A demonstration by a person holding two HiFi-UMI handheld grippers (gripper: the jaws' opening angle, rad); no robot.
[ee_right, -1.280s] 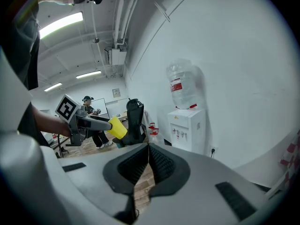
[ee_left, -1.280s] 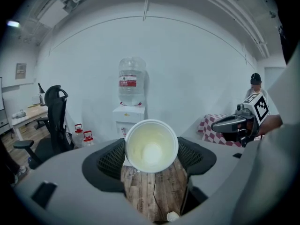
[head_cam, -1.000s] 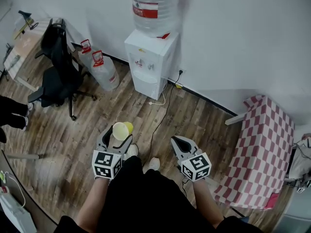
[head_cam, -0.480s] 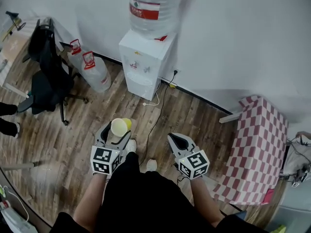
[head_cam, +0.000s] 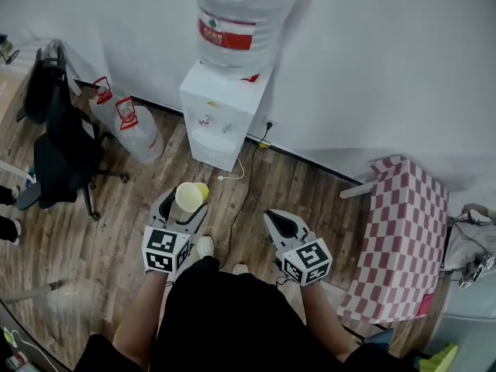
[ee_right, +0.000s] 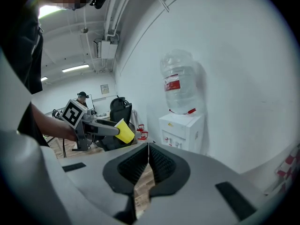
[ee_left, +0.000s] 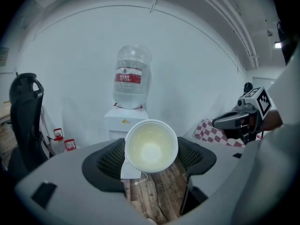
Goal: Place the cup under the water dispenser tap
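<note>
**Cup gripped, dispenser not reached yet**

Far left, a black chair [head_cam: 50, 122] is parked on the wood floor [head_cam: 310, 184]. Two spare jugs [head_cam: 128, 122] are stood by the wall, just beside the dispenser. The left gripper [head_cam: 184, 206] is clamped on a yellow cup [head_cam: 190, 196], so the cup is held up in the air over the floor. Its mouth is turned back toward the gripper's camera, and the pale inside is shown straight-on in the left gripper view. The white dispenser [head_cam: 221, 111] is set against the wall ahead, well apart from the cup, with a big water bottle [head_cam: 242, 18] seated upside down on top. A black cable [head_cam: 249, 178] is trailed across the floor near it. The right gripper [head_cam: 277, 222] is carried empty, jaws pressed together. Far right, a red-and-white checked cloth [head_cam: 407, 235] is draped over a table.
</note>
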